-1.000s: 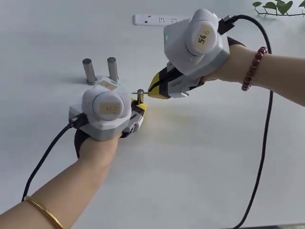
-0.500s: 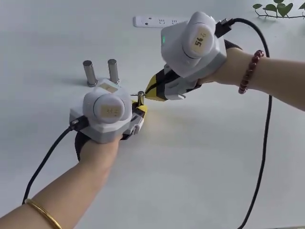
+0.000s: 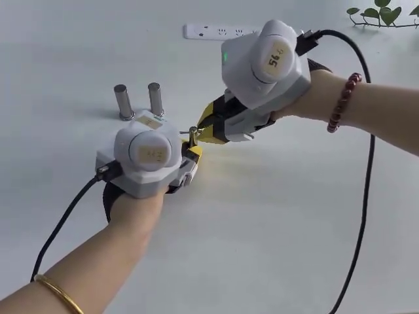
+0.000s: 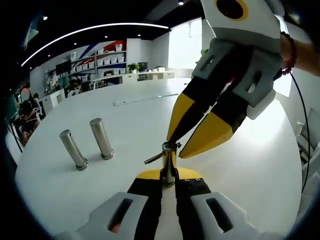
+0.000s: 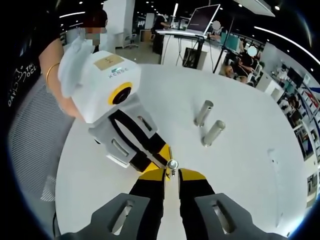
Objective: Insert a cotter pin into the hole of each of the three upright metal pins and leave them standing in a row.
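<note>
My left gripper (image 3: 193,148) (image 4: 169,176) is shut on the base of a short metal pin (image 3: 193,135) (image 4: 169,167) (image 5: 172,164) and holds it upright on the white table. A thin cotter pin (image 4: 154,159) sticks out sideways through the hole near the pin's top. My right gripper (image 3: 201,127) (image 5: 172,174) reaches in from the right. Its yellow jaws stand slightly apart around the pin's head, also seen from the left gripper view (image 4: 176,146). Two more metal pins (image 3: 122,100) (image 3: 156,98) stand upright side by side behind the left gripper.
A white power strip (image 3: 213,29) lies at the far edge of the table. A plant sprig (image 3: 383,10) shows at the far right corner. A black cable (image 3: 362,196) runs down the right side, another trails from the left gripper (image 3: 62,222).
The right gripper's jaws have parted a little at the pin's head. Both grippers and the held pin have stayed almost in place.
</note>
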### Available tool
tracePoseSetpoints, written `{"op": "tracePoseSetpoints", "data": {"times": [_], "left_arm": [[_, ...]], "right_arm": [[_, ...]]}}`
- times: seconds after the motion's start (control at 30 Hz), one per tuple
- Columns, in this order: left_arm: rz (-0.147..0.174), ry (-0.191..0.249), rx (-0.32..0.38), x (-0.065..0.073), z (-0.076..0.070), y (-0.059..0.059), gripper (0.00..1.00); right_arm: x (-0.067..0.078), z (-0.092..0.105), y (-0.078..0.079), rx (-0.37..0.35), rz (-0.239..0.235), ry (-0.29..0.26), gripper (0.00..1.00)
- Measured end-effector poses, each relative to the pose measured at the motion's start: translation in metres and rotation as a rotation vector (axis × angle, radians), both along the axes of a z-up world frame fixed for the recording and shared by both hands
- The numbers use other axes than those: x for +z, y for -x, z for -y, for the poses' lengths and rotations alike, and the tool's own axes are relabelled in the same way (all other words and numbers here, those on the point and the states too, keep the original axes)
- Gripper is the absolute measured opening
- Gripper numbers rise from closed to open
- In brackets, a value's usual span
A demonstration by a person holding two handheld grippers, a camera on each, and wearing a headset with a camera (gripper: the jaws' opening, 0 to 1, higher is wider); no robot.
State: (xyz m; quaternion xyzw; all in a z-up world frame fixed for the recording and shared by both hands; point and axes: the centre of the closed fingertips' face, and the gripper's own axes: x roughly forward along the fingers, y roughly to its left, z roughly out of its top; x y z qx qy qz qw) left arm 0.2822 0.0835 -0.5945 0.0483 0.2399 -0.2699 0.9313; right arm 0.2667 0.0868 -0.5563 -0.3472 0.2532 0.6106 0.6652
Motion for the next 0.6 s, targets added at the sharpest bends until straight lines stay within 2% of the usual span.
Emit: {"op": "tracePoseSetpoints", "data": {"times": [0.07,0.6], "left_arm": [[0.000,0.000,-0.001,-0.0001,-0.0001,0.0003,0.07],[-0.003,-0.006,-0.016,0.0001,-0.0006,0.0011,0.07]], "right_arm": [[0.0008,-0.0021,0.0002,-0.006,-0.008,-0.016,0.05],[-0.0017,-0.0086,0.0016,-0.014,-0.034,-0.042,0.04]]}}
